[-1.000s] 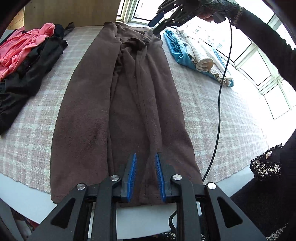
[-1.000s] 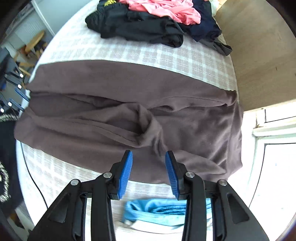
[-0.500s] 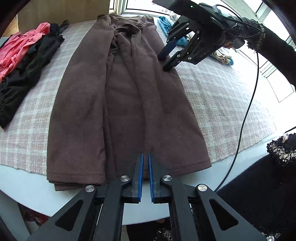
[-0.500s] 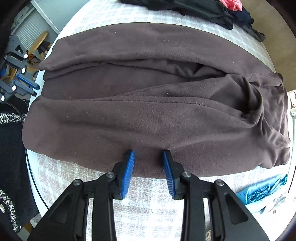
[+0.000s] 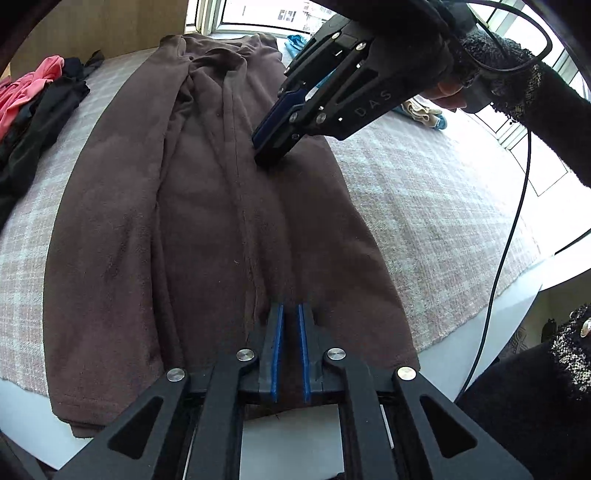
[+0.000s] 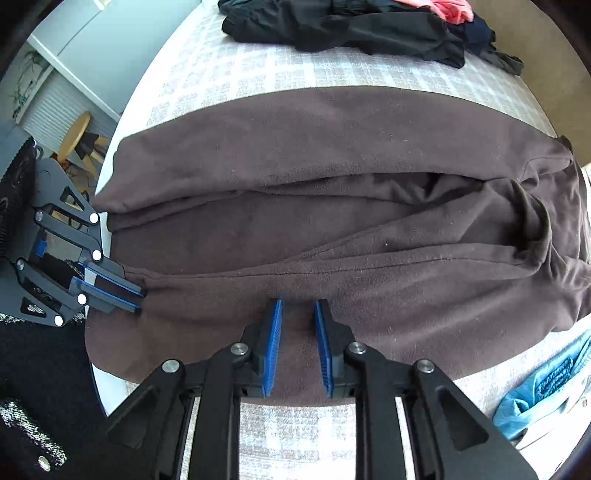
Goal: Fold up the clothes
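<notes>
Brown fleece garment [image 5: 207,229] flat on checked table [image 5: 424,192], sides folded lengthwise. Left gripper [image 5: 290,325] nearly closed at 6 o'clock hem, grip unclear; right gripper [image 6: 297,325] open on mid-edge. Cross-fold remains; unfolded pile [image 6: 369,26] at 12.

We are in a home, likely a bedroom: a bed with a plaid cover [image 5: 424,192] beside sunlit windows [image 5: 258,14], loose clothes [image 6: 369,26] piled at its far edge, a wooden stool [image 6: 75,134] nearby.

Brown garment [image 5: 207,229], pink-checked cloth [image 5: 424,206]
</notes>
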A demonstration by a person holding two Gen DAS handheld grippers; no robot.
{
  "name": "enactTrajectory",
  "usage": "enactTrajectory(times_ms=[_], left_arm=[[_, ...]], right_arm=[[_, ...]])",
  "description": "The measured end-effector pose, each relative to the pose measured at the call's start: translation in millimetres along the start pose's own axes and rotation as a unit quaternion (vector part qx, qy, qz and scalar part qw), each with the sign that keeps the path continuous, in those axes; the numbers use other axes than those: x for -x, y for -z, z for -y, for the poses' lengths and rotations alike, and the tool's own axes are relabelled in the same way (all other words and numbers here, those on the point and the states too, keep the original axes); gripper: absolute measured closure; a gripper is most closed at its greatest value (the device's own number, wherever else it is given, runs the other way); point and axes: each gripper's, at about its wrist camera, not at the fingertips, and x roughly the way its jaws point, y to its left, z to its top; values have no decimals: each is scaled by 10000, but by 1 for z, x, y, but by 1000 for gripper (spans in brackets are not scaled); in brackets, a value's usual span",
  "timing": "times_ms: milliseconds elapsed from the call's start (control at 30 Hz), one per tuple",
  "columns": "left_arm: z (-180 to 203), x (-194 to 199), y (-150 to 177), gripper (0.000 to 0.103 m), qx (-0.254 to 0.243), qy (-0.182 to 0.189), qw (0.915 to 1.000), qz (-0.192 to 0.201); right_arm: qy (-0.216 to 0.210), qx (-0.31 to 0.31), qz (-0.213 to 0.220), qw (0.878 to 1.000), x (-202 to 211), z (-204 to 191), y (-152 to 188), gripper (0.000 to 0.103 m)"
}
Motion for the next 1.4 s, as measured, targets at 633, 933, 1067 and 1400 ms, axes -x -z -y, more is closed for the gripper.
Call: enactTrajectory(times_ms=[633, 933, 1067, 1400], left_arm=[[-54, 32, -14, 68, -121, -1412, 9877, 657], [-61, -13, -23, 66, -305, -1684, 9852, 132], [-60, -17, -19, 56, -374, -1653, 9855, 31], [-64, -18, -17, 73, -442, -1721, 9840, 110]], right_arm=[[379, -3102, 1126, 9432, 71, 169, -23, 58], [-329, -3793, 915, 9202, -8, 249, -62, 58], [-509, -3733, 989, 9210, -6, 249, -64, 58], [-352, -3013, 542, 9513, -15, 211, -82, 85]])
